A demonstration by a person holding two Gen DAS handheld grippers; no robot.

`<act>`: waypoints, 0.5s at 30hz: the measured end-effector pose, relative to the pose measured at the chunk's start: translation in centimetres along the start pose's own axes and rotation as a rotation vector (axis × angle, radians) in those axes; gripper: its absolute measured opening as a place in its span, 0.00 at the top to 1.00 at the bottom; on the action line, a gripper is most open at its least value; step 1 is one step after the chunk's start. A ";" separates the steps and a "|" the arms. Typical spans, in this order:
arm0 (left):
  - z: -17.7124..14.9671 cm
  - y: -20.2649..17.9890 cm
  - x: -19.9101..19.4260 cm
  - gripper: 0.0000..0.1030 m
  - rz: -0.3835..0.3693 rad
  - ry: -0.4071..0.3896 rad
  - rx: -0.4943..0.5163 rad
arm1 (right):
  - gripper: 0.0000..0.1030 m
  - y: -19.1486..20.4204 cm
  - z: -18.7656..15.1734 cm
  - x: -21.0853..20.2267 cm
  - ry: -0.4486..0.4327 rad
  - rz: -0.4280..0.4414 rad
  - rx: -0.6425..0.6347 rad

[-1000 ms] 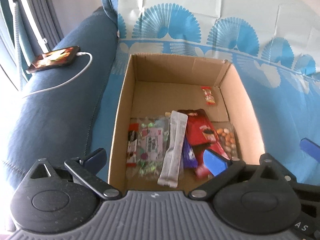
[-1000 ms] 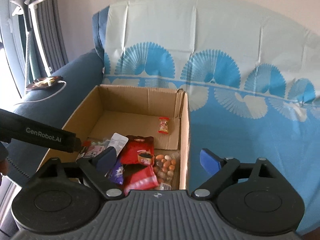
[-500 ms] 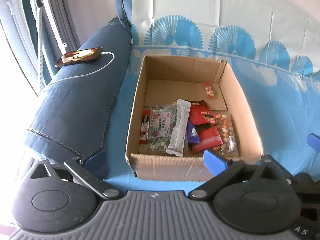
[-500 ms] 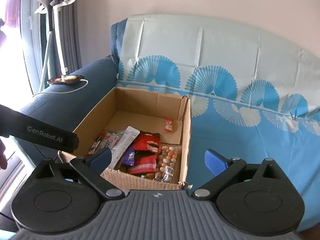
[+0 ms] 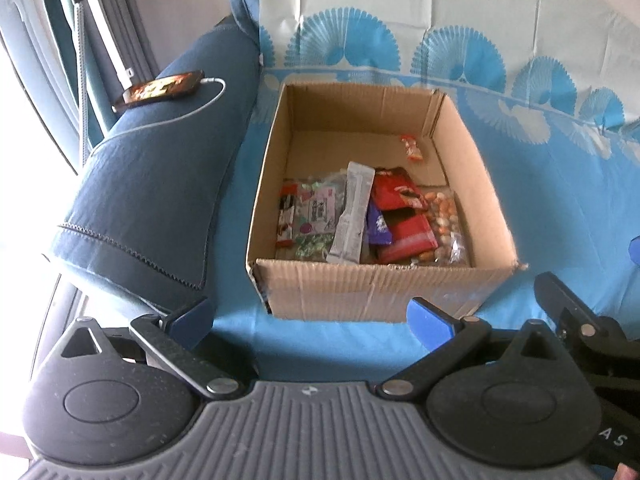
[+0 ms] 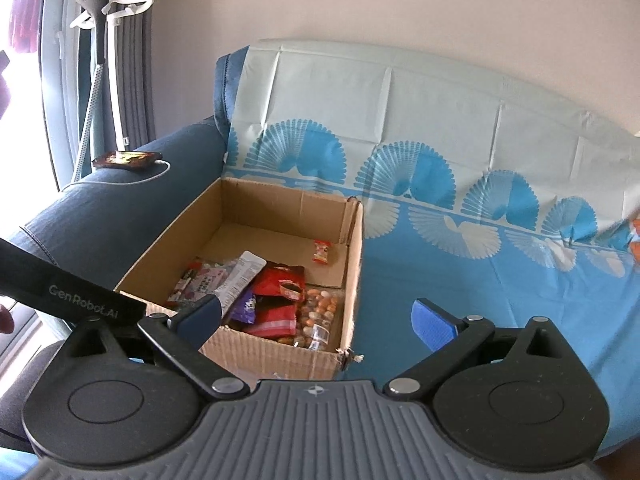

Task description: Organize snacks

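An open cardboard box (image 5: 376,288) sat on a sofa (image 5: 152,192) draped with a blue-and-white fan-patterned cover (image 5: 552,208), close against the sofa's dark blue armrest. Inside the box, the snacks lay bunched toward the near wall: a clear bag of mixed sweets (image 5: 316,212) at the 9 o'clock side, a long grey sachet (image 5: 352,212) lying across the middle, a purple packet (image 5: 378,226) beside it, red packets (image 5: 404,216) overlapping one another, and a clear bag of orange nuts (image 5: 444,220) at the 3 o'clock side. One small red-and-orange candy (image 5: 412,147) lay alone toward the far right corner, near 1 o'clock.

The left claw (image 5: 310,320) hung in front of the box's near wall, its blue-padded fingers spread wide with nothing between them. The right claw (image 6: 316,314) was also spread wide, having just been opening, and held nothing; through it the box showed at 11 o'clock. The left tool's black body (image 6: 72,292) crossed the right view at 9 o'clock.

A smartphone (image 5: 160,88) rested on the armrest at 10 o'clock with a white charging cable (image 5: 188,114) plugged in. A garment steamer stand (image 6: 100,60) stood behind it.
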State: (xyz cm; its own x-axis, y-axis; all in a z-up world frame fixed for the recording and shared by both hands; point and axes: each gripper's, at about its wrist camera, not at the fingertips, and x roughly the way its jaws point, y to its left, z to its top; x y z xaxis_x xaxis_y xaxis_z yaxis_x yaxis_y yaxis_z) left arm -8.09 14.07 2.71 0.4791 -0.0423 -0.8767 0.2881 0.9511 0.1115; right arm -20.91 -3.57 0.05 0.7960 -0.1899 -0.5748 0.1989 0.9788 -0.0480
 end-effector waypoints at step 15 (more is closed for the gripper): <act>0.2 0.2 1.0 0.00 0.033 0.012 -0.020 | 0.00 -0.2 -0.2 1.5 0.015 -0.009 -0.019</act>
State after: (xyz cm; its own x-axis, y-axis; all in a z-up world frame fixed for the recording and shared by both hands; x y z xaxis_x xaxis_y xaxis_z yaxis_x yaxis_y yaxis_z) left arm -7.34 14.16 1.95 0.4775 -0.0076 -0.8786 0.2556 0.9579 0.1307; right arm -19.90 -3.98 -0.95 0.7853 -0.1980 -0.5866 0.1954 0.9783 -0.0686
